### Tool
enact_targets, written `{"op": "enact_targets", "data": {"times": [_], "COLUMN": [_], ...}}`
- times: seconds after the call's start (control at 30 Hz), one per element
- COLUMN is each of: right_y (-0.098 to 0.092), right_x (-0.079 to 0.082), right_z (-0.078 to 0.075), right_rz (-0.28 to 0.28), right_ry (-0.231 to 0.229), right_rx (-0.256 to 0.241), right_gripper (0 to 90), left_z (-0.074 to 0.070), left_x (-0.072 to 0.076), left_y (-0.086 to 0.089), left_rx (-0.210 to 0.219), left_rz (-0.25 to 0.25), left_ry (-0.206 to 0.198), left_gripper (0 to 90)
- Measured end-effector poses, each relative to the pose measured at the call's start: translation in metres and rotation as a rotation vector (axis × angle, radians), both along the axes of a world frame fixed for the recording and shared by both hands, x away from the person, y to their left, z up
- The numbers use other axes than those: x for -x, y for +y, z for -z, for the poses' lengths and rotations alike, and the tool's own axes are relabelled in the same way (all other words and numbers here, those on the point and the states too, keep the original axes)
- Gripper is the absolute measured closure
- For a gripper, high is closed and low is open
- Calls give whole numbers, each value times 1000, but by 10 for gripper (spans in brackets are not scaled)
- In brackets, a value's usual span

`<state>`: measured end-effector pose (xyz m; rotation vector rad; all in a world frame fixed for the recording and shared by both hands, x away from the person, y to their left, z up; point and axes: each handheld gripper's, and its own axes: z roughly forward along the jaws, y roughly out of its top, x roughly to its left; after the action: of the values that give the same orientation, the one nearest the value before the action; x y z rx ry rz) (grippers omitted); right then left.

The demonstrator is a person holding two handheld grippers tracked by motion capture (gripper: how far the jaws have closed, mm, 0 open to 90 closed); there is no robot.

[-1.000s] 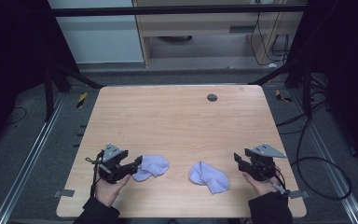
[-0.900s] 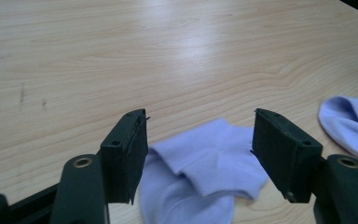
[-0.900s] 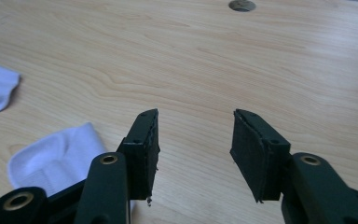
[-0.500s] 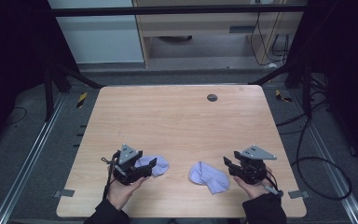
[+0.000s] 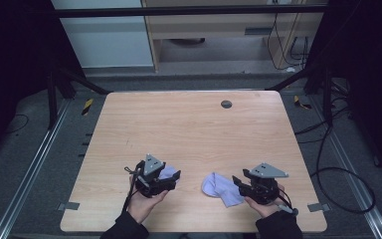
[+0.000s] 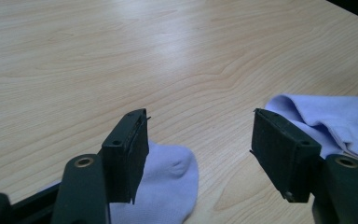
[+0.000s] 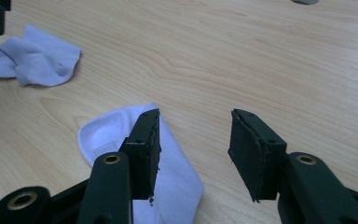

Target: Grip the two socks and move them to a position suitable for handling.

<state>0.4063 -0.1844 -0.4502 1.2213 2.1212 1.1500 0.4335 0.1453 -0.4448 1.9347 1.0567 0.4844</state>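
1. Socks first: two pale lilac socks lie flat near the person's edge of the desk (image 5: 189, 124). The left sock (image 5: 166, 172) sits just under and beside the left tool (image 5: 171, 179); the right sock (image 5: 221, 188) lies just left of the right tool (image 5: 238, 182), its toe end pointing toward the person.

2. Left tool: its jaws stand wide apart with nothing between them. In the left gripper view, a rounded end of the near sock (image 6: 168, 179) lies below the left-hand jaw, and the other sock (image 6: 335, 114) shows beyond the right-hand jaw.

3. Right tool: jaws likewise wide and empty. The right gripper view puts the near sock (image 7: 135, 154) under its left-hand jaw only, with bare wood in the gap.

4. Risk, as I judge it: closing from here, either tool may pinch air or only a thin edge of fabric, because each sock sits off to one side of the gap. A shallow pinch could let the sock slip or drag across the desk.

5. Views compared: the high view gives the layout, and a small dark disc (image 5: 226, 104) far up the desk, but the left sock is largely hidden by the tool there, so its shape is probably bunched rather than flat. The right gripper view shows that far sock (image 7: 30, 58) folded over on itself.
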Motion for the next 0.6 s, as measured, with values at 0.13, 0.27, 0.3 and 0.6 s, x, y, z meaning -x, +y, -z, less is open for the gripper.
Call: {"op": "enact_targets", "data": {"times": [0.13,0.27,0.3,0.6], "right_y": [3,7,7,9], "right_x": [4,7,7,12], "right_z": [4,7,7,13], "right_rz": [-18,-32,-37,-56], "right_ry": [10,20,20,41], "right_rx": [7,14,17,23], "right_gripper": [527,539,542,551], "left_z": [4,9,10,18], "left_x": [-1,-3,-4,-7], "left_y": [-8,-19,-22,-45], "left_rx": [-6,-13,-14,-49], "left_rz": [4,15,18,53], "left_ry": [4,16,18,25], "left_gripper": [357,364,366,389]}}
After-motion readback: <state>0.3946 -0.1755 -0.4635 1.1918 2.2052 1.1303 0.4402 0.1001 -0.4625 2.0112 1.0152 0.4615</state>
